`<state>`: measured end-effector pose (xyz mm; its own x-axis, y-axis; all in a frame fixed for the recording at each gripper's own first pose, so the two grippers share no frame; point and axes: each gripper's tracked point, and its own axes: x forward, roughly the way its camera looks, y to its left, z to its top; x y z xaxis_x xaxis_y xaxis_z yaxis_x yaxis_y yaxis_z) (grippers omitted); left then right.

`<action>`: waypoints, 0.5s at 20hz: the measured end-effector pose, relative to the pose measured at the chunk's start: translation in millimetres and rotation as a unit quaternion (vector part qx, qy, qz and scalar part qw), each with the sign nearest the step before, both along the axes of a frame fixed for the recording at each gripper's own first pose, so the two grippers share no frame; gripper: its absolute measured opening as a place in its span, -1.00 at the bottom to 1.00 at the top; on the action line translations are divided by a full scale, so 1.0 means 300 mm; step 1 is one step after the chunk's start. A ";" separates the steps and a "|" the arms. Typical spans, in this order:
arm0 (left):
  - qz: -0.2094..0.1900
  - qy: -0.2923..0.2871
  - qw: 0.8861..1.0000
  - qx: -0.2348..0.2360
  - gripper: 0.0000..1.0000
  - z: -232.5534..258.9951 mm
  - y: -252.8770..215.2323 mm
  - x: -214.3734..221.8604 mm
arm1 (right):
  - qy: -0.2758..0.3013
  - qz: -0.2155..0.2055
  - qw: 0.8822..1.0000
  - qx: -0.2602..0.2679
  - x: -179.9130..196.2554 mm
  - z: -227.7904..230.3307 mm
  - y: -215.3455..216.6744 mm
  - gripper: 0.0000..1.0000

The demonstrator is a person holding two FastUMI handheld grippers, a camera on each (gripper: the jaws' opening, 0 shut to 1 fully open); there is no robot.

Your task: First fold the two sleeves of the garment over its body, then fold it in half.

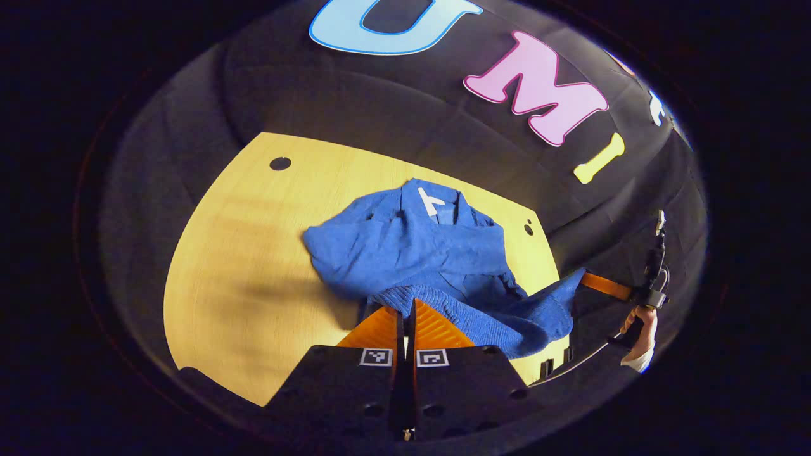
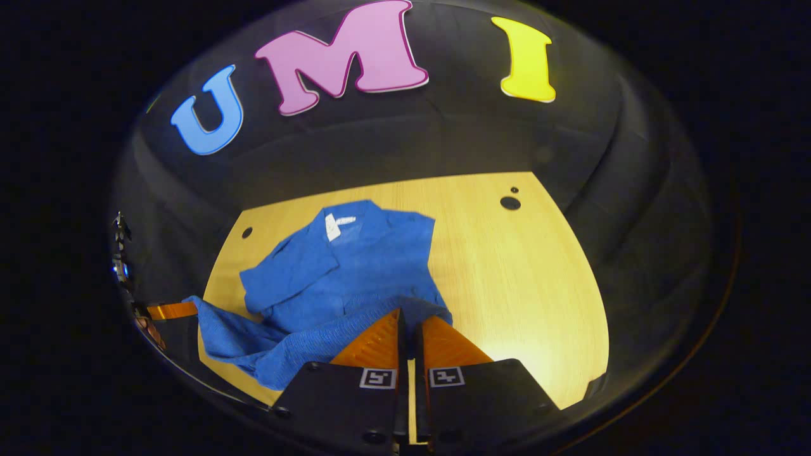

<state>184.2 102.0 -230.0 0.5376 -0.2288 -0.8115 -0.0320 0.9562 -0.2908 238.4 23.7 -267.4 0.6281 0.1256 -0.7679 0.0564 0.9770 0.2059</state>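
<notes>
A: Nearest the lens in the left gripper view, the left gripper (image 1: 405,310) has its orange fingers pressed close together, their tips at the ribbed hem of the blue garment (image 1: 418,253) — the cloth is pinched between them.

B: And the right gripper (image 2: 407,320) in the right gripper view?

A: Its fingers are drawn together too, with the tips meeting the hem's edge; the fabric seems caught there, though the bite itself is hidden under the cloth.

B: Where does the garment (image 2: 342,272) lie?

A: On the wooden table (image 1: 253,266), collar and white label towards the far wall, with both sleeves already folded in over the body. The near hem is lifted off the tabletop (image 2: 519,272) at both corners.

B: Does either view catch the other tool?

A: At the right edge of the left gripper view, the right gripper (image 1: 586,282) grips a raised corner of the hem, held by a hand (image 1: 640,320) in a white cuff. In the right gripper view, an orange finger (image 2: 172,310) of the left gripper meets the hem at the far left.
</notes>
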 end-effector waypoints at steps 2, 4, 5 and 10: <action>0.031 -0.005 1.000 -0.003 -1.00 0.000 0.022 0.143 | -0.013 -0.002 1.000 0.006 0.177 0.000 -0.002 -0.90; 0.061 -0.003 0.998 0.005 -1.00 -0.031 0.058 0.278 | -0.026 -0.003 0.999 0.018 0.361 -0.035 0.008 -0.91; 0.073 -0.001 0.997 0.017 -1.00 -0.055 0.088 0.345 | -0.028 -0.004 0.999 0.021 0.451 -0.068 0.008 -1.00; 0.129 0.078 0.988 0.043 -1.00 -0.292 0.227 0.570 | 0.027 -0.008 0.999 0.030 0.765 -0.395 0.019 -0.91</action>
